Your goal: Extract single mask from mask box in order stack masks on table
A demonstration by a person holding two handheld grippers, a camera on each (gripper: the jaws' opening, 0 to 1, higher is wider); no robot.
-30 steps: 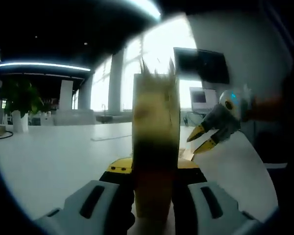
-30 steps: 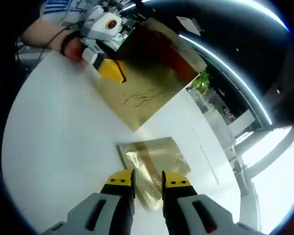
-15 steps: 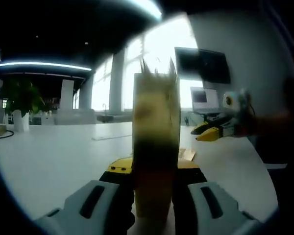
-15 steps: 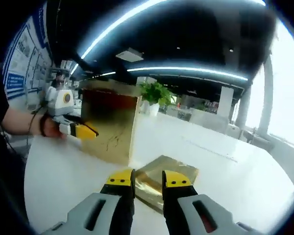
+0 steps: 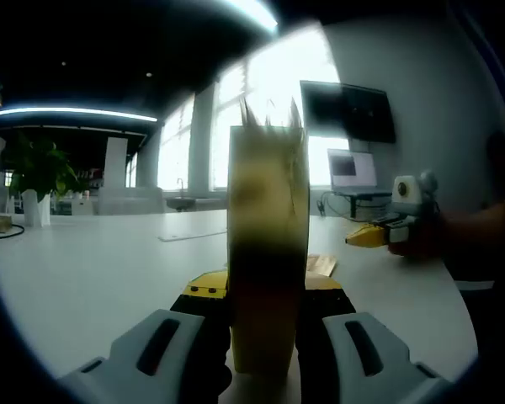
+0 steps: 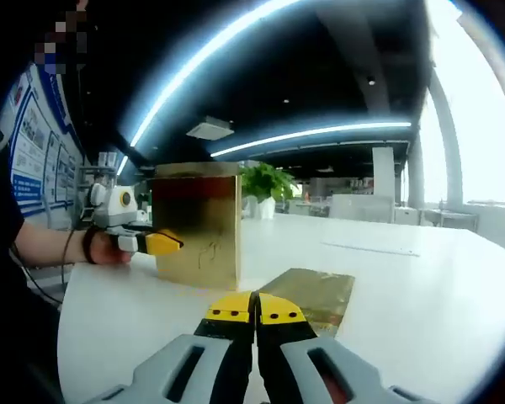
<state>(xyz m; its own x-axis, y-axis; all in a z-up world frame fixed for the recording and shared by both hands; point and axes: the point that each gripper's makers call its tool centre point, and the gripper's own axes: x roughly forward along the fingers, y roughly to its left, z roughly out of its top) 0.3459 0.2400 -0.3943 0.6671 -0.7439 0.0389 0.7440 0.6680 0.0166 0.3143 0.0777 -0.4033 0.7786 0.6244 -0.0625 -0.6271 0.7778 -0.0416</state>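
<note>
The gold mask box [image 5: 268,244] stands upright on the white table [image 5: 93,278], with my left gripper [image 5: 265,288] shut on its sides. From the right gripper view the same mask box [image 6: 198,231] is at left of centre, the left gripper [image 6: 156,242] clamped on it and a hand behind. A flat stack of gold mask packets [image 6: 313,295] lies on the table just ahead of my right gripper [image 6: 254,308], whose jaws are pressed together with nothing between them. In the left gripper view the right gripper [image 5: 372,236] hovers low at right, near the mask packets [image 5: 321,265].
A potted plant [image 5: 35,181] and a thin cable [image 5: 189,238] sit far back on the table. A wall screen [image 5: 349,109] and a monitor [image 5: 352,171] stand behind the right gripper. A person's arm [image 6: 46,246] reaches in from the left.
My right gripper's jaws have shut and it has dropped low over the table, drawing away from the box. The left gripper and the box have not moved.
</note>
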